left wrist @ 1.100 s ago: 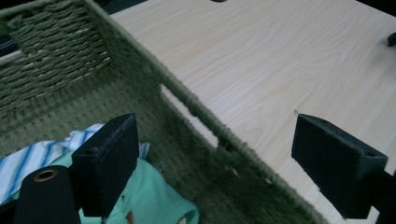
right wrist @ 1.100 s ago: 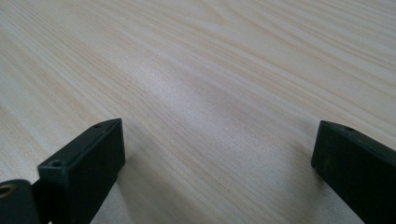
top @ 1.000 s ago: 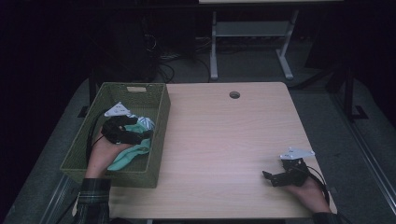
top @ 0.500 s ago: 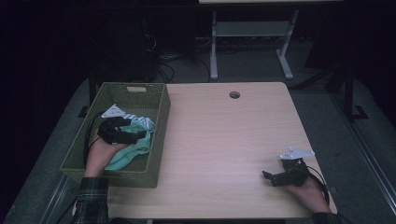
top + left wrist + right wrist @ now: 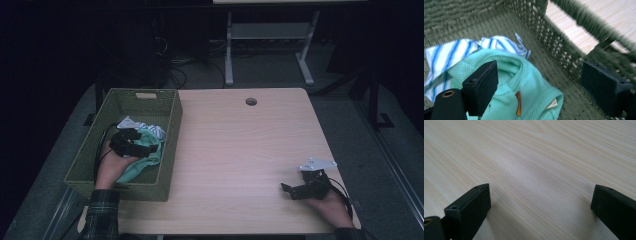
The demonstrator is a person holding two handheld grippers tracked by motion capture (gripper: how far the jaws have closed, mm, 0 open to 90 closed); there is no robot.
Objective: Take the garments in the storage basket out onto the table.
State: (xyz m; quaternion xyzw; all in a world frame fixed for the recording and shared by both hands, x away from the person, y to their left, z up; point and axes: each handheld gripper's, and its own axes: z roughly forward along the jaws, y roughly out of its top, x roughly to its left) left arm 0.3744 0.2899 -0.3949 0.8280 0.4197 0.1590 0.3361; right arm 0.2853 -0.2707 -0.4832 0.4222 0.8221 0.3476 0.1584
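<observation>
A green woven basket (image 5: 169, 145) stands on the left part of the wooden table (image 5: 240, 150). Inside it lie a mint-green shirt (image 5: 524, 82) and a blue-and-white striped cloth (image 5: 454, 53); both also appear in the high view, the shirt (image 5: 145, 160) under the striped cloth (image 5: 155, 131). My left gripper (image 5: 144, 142) hovers inside the basket just above the shirt, open, with the shirt's collar between its wide jaws (image 5: 539, 92). My right gripper (image 5: 286, 189) rests low over the bare table near the front right corner, open, nothing between its fingers (image 5: 541, 207).
A round cable hole (image 5: 251, 101) sits near the table's far edge. Beyond the table stand a white metal frame (image 5: 265, 45) and loose cables on the dark floor. The basket's right wall (image 5: 584, 42) rises close beside my left gripper.
My left gripper has shifted slightly right and down over the mint shirt inside the basket. The right gripper has stayed put.
</observation>
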